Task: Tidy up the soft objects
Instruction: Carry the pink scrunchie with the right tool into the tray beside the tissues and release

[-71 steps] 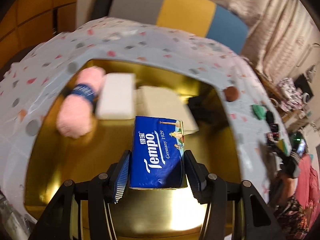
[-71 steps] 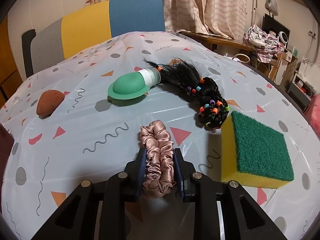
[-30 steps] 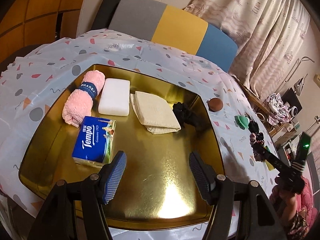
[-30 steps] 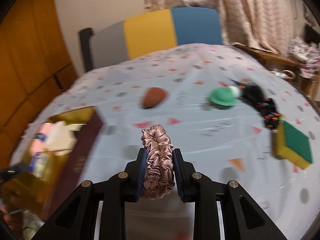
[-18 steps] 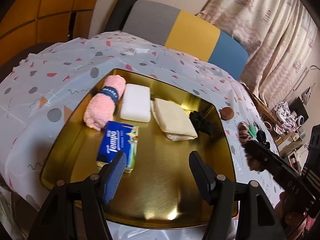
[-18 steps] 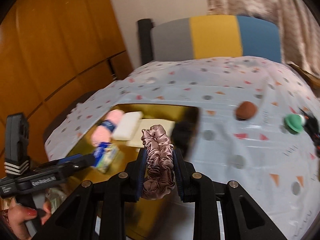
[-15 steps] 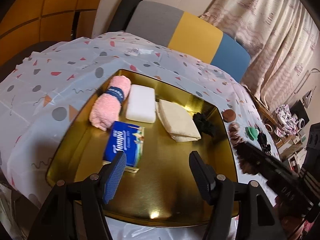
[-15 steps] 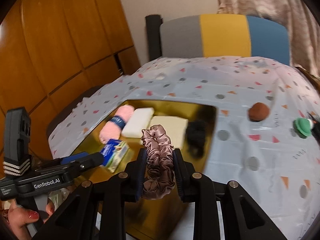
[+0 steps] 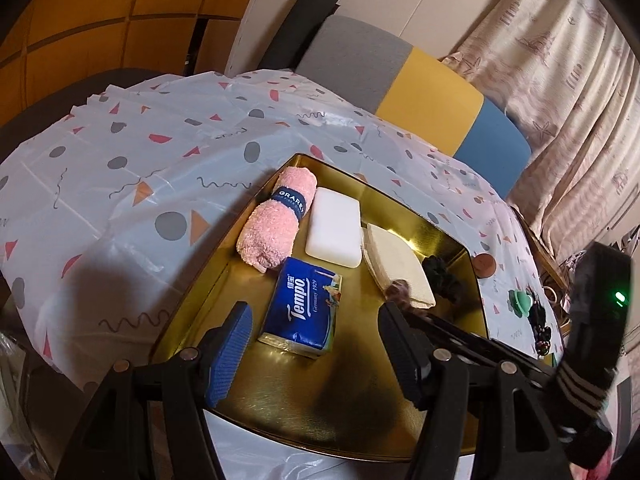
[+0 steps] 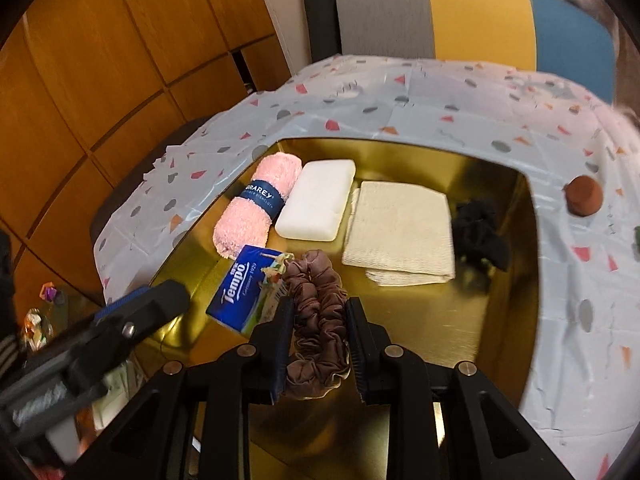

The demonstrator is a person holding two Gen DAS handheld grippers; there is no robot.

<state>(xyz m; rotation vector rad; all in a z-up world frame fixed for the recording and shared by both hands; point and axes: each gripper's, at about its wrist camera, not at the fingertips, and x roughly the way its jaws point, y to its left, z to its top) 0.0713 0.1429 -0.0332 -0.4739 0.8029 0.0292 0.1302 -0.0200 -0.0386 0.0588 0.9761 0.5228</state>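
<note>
My right gripper (image 10: 319,344) is shut on a mauve satin scrunchie (image 10: 318,320) and holds it over the near part of a gold tray (image 10: 532,248). The tray holds a pink rolled towel (image 10: 258,204), a white sponge block (image 10: 316,200), a folded cream cloth (image 10: 400,232), a black scrunchie (image 10: 480,236) and a blue Tempo tissue pack (image 10: 244,292). My left gripper (image 9: 316,350) is open and empty over the tray's near edge (image 9: 320,438), just behind the tissue pack (image 9: 304,308). The right gripper's body crosses the left wrist view at the right.
A patterned white tablecloth (image 9: 120,184) covers the table. A brown round sponge (image 10: 584,196) lies right of the tray; a green item (image 9: 520,302) and beaded black hair (image 9: 540,328) lie farther right. A grey, yellow and blue chair back (image 10: 460,16) stands behind.
My right gripper carried the scrunchie left from the open cloth to over the tray. My left gripper let go of the tissue pack, opened and drew back.
</note>
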